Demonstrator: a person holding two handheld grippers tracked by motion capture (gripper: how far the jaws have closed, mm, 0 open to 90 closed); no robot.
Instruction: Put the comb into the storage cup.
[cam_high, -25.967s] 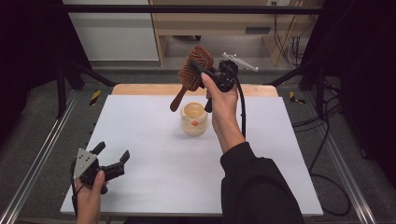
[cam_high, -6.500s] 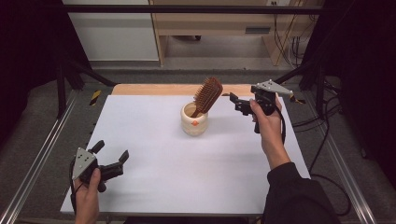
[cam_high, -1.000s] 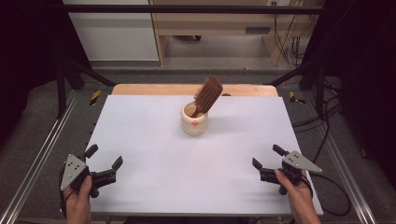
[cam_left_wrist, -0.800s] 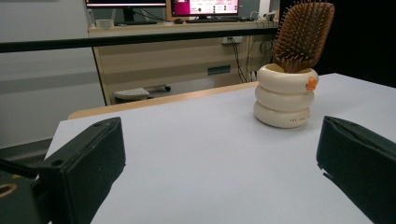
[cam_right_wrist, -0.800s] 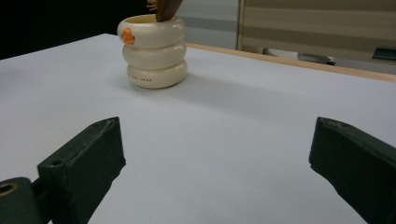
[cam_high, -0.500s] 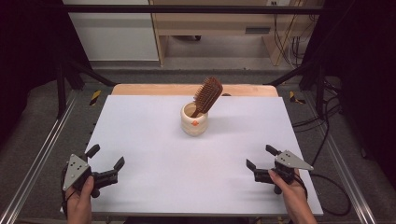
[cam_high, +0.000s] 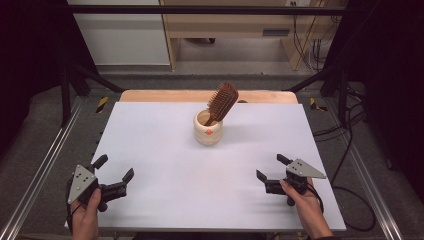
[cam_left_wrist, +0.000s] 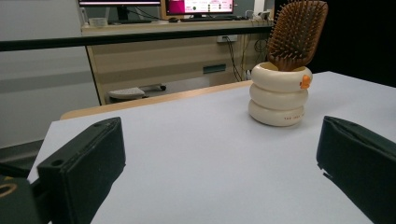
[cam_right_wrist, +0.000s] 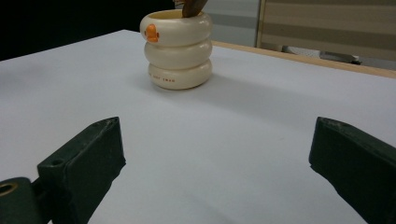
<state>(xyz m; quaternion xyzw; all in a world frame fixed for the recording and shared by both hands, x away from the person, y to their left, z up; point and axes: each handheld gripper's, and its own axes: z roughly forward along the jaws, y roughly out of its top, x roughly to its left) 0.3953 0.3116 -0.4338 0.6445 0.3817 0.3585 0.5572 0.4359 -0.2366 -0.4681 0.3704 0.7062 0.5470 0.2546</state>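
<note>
**Brush in the cup, both grippers low and empty**

From above, the wooden hairbrush (cam_high: 222, 102) stands handle-down in the cream ringed cup (cam_high: 208, 131), bristle head leaning to the right over the rim; the cup sits toward the far middle of the white table (cam_high: 165, 150), well apart from both hands. The left gripper (cam_high: 113, 174) rests at the near left corner, jaws spread wide with nothing between them; the right gripper (cam_high: 270, 171) sits at the near right, jaws equally wide and empty. The left gripper view adds what the high view lacks: the bristles face on, the cup's 3 stacked rings, a small orange mark at its rim (cam_left_wrist: 305, 81), and monitors on a desk (cam_left_wrist: 173, 23) beyond. The right gripper view cuts the brush off at the handle (cam_right_wrist: 190, 8); it shows small lettering on the cup's lowest ring.
</note>
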